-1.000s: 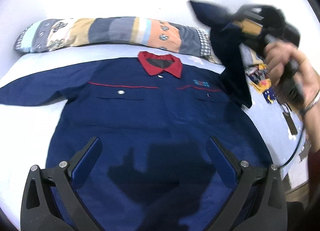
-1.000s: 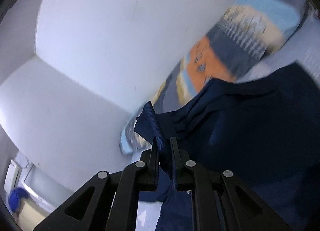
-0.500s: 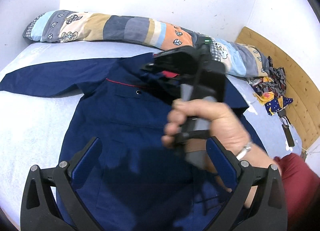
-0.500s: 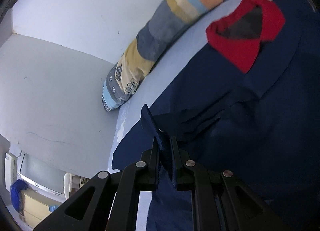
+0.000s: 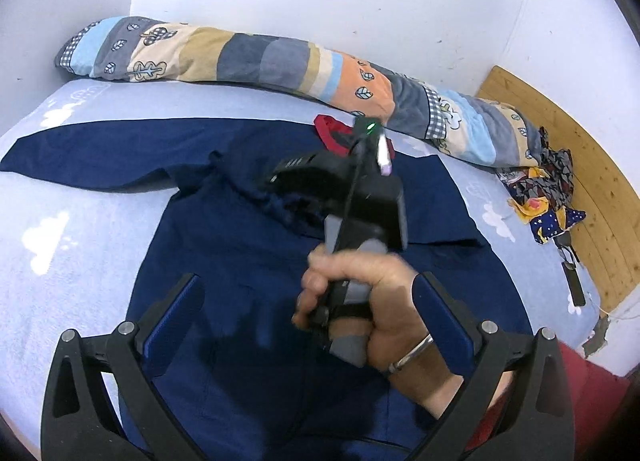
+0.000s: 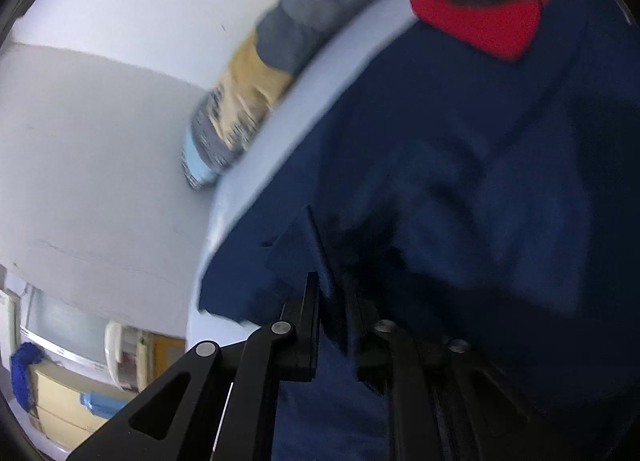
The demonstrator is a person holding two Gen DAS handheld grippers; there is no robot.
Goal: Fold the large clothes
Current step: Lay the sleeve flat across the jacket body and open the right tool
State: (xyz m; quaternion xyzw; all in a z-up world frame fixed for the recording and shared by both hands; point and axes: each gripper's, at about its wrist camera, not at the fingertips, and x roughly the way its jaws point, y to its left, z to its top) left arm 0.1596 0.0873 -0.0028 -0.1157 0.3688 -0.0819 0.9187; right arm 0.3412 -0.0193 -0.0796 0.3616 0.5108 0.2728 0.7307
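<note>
A navy work shirt [image 5: 224, 229] with a red collar [image 5: 332, 133] lies face up on the light blue bed [image 5: 60, 229]. Its right sleeve is folded across the chest; its left sleeve [image 5: 92, 153] lies spread to the left. My right gripper [image 6: 330, 281] is shut on the sleeve's cuff [image 6: 296, 245] and holds it low over the chest; it shows in the left wrist view [image 5: 304, 181], held by a hand [image 5: 380, 301]. My left gripper [image 5: 308, 293] is open and empty above the shirt's lower part.
A long patchwork bolster [image 5: 260, 57] lies along the white wall behind the shirt. Small patterned clothes [image 5: 544, 189] are piled at the right by a wooden board [image 5: 580, 165]. A cabinet and window [image 6: 72, 365] show beyond the bed's left side.
My right gripper has carried the right sleeve from high at the right, over the collar, and down onto the chest toward the left. My left gripper has stayed open.
</note>
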